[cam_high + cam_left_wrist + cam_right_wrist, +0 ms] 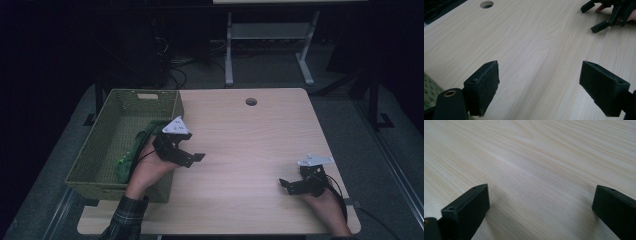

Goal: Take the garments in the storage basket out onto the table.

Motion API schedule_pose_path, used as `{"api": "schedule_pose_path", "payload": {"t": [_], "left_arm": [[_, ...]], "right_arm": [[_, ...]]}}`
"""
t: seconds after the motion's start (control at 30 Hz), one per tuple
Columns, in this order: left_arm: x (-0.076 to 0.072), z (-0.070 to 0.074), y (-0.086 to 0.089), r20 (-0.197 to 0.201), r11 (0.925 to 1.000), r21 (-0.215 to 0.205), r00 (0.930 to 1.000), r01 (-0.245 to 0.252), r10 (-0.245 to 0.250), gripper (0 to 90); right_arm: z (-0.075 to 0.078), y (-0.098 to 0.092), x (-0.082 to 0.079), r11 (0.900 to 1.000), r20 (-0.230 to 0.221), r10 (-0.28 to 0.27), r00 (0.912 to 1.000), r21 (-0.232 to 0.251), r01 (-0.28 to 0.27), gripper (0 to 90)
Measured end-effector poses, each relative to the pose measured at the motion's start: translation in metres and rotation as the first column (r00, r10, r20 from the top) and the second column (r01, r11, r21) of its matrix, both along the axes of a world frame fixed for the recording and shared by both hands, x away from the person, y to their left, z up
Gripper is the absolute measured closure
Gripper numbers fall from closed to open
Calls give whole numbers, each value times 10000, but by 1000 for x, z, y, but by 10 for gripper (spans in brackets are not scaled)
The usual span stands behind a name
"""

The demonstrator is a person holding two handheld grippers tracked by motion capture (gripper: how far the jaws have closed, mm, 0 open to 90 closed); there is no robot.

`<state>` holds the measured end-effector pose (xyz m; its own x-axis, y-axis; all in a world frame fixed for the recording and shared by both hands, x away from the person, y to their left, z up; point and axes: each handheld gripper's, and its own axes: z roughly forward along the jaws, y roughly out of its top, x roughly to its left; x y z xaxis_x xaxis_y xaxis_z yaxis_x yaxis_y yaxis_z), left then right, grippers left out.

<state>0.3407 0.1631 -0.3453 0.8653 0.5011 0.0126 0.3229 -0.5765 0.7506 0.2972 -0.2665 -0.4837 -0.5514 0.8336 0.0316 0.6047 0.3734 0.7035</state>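
Observation:
My left gripper point(192, 159) is held just past the right wall of a green woven basket point(107, 125), over the wooden table point(250, 145). In the left gripper view, the left gripper point(539, 75) stands open, with bare wood between the jaws. My right gripper point(285, 186) rests low near the table's front right. In the right gripper view, the right gripper point(541, 195) is also open with nothing in it. Something green and crumpled point(131, 156) lies in the basket, partly hidden by the left hand. The right gripper point(609, 17) also appears far off in the left gripper view.
A round cable hole point(251, 101) sits near the table's far edge. The hole point(486, 4) also appears in the left gripper view. Behind the table stand the white legs of another desk point(228, 50), with cables on the dark floor.

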Motion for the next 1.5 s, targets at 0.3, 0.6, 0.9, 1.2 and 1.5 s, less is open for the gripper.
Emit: {"api": "schedule_pose_path", "payload": {"t": [0.3, 0.6, 0.9, 1.2, 1.5], "left_arm": [[0, 6, 16, 111, 9993, -77, 9992, -371, 372, 160], [2, 9, 37, 201, 9959, 101, 9958, -895, 893, 209], [2, 13, 63, 188, 9910, 105, 9909, -1332, 1330, 310], [3, 13, 86, 214, 9808, 366, 9814, -1917, 1910, 424], [8, 6, 105, 65, 9667, 798, 9699, -2431, 2433, 490]], "right_arm": [[0, 0, 0, 10000, 3, 0, 10000, -2, 0, 8], [0, 0, 0, 10000, 1, -2, 10000, -1, 2, 8], [0, 0, 0, 10000, -1, -4, 10000, 1, 4, 8], [0, 0, 0, 10000, 1, -1, 10000, -3, 1, 8], [0, 0, 0, 10000, -1, 0, 10000, -3, 0, 8]]}}
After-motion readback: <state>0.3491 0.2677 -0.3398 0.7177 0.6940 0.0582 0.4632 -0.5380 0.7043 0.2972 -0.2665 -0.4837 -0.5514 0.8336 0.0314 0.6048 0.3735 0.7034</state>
